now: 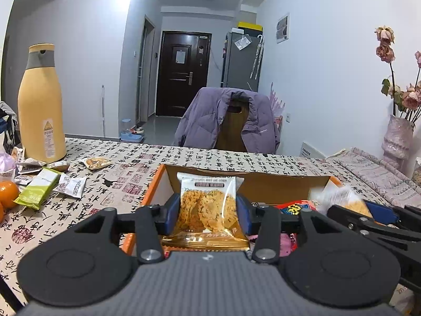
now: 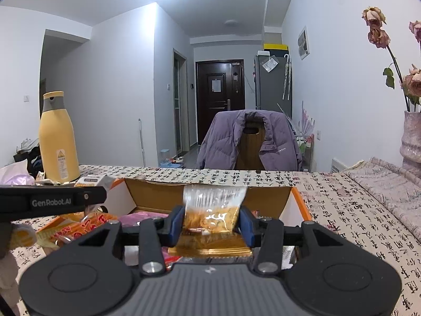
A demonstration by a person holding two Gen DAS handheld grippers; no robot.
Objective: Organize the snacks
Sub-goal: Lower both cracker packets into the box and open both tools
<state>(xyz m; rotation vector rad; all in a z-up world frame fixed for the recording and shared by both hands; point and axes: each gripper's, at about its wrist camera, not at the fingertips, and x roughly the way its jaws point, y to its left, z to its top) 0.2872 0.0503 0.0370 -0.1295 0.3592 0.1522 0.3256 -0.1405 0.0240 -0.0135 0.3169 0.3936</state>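
My left gripper (image 1: 208, 214) is shut on a crisp packet (image 1: 206, 205) with a white top and gold bottom, held upright over the open cardboard box (image 1: 247, 181). My right gripper (image 2: 210, 222) is shut on a similar clear and gold snack packet (image 2: 213, 210), also over the box (image 2: 268, 200). The right gripper also shows at the right of the left wrist view (image 1: 368, 217). Red and pink snack packets (image 1: 297, 208) lie inside the box. Loose snack packets (image 1: 50, 184) lie on the table at the left.
A tall yellow flask (image 1: 42, 105) stands at the table's far left, with oranges (image 1: 8, 193) nearby. A vase of dried roses (image 1: 397, 137) stands at the right. A chair draped with a purple jacket (image 1: 229, 121) sits behind the calligraphy-print tablecloth (image 1: 126, 163).
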